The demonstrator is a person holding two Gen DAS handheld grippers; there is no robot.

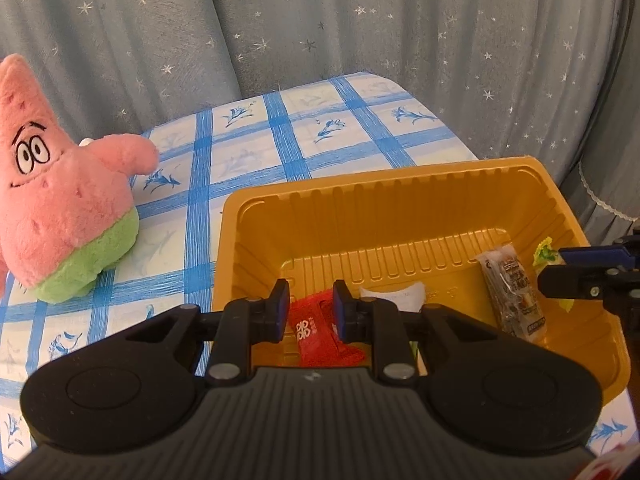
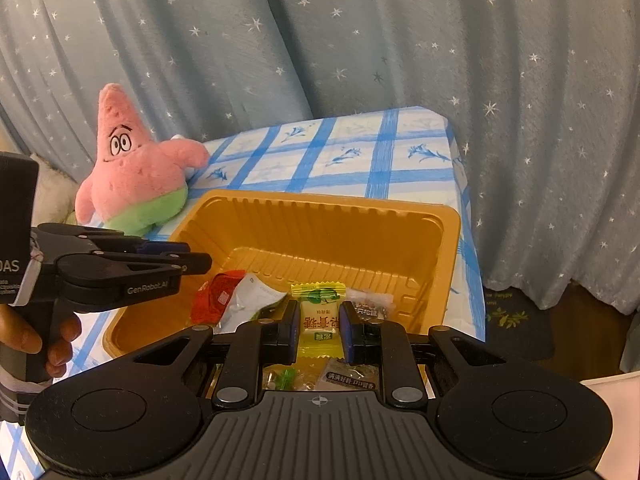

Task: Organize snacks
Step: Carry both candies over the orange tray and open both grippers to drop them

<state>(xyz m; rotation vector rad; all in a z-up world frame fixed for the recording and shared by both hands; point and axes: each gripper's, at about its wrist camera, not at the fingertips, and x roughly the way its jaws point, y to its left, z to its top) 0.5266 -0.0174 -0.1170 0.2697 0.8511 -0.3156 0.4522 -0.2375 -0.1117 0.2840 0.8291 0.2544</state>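
An orange plastic tray (image 1: 360, 184) (image 2: 320, 198) stands on a blue-checked tablecloth (image 1: 320, 132). In it lie a red packet (image 1: 316, 332) (image 2: 216, 296), a white packet (image 1: 396, 294) (image 2: 248, 300) and a clear packet with brown print (image 1: 516, 292) (image 2: 368, 300). My left gripper (image 1: 311, 308) (image 2: 200, 256) hangs over the tray's near left part, above the red packet, jaws shut with nothing seen between them. My right gripper (image 2: 319, 320) (image 1: 554, 268) is shut on a yellow candy (image 2: 319, 320) with a green print, over the tray's right side.
A pink and green starfish plush (image 1: 68, 200) (image 2: 136, 176) stands left of the tray. A grey star-print curtain (image 1: 360, 40) hangs behind the table. A hand (image 2: 52, 340) holds the left gripper's handle. More wrapped snacks (image 2: 348, 376) show under my right gripper.
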